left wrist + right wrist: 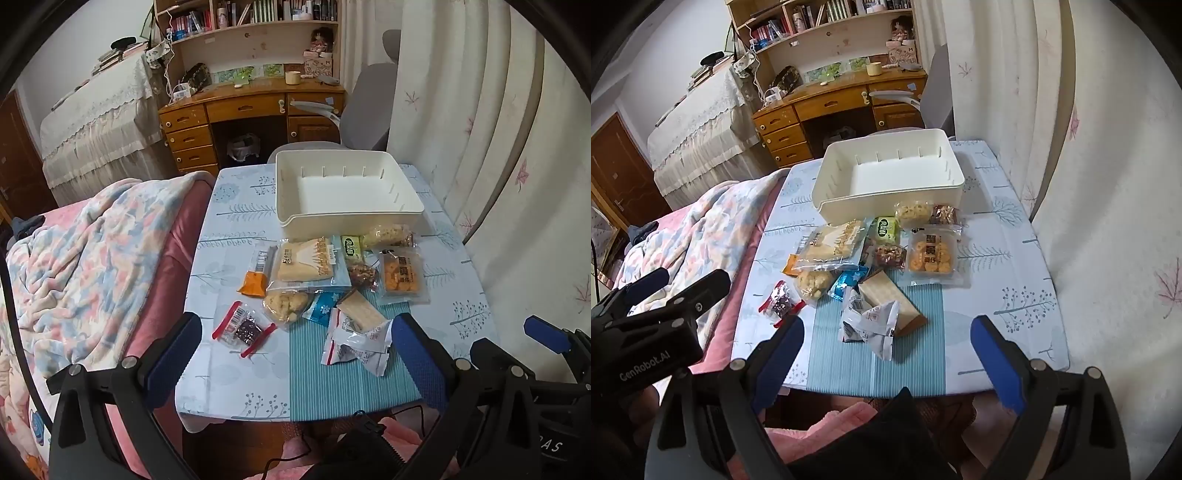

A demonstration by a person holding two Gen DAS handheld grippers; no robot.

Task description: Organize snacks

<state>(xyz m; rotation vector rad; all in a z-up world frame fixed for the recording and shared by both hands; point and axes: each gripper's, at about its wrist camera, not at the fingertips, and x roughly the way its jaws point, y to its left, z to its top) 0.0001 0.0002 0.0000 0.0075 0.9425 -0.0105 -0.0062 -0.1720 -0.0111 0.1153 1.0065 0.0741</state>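
Two grippers hang spread wide and empty-handed above a small table (236,229): left gripper (295,354), right gripper (886,354). Only the right view shows the table's right edge against the curtain (1108,184). Packaged snacks (332,280) crowd beside a white bin (347,218) holding nothing.

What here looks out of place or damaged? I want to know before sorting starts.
Nothing looks torn or spilled. The snack packets lie in a loose overlapping heap on the table, and the white bin behind them holds nothing. One white wrapper looks crumpled. Both grippers, left and right, are open and hold nothing.
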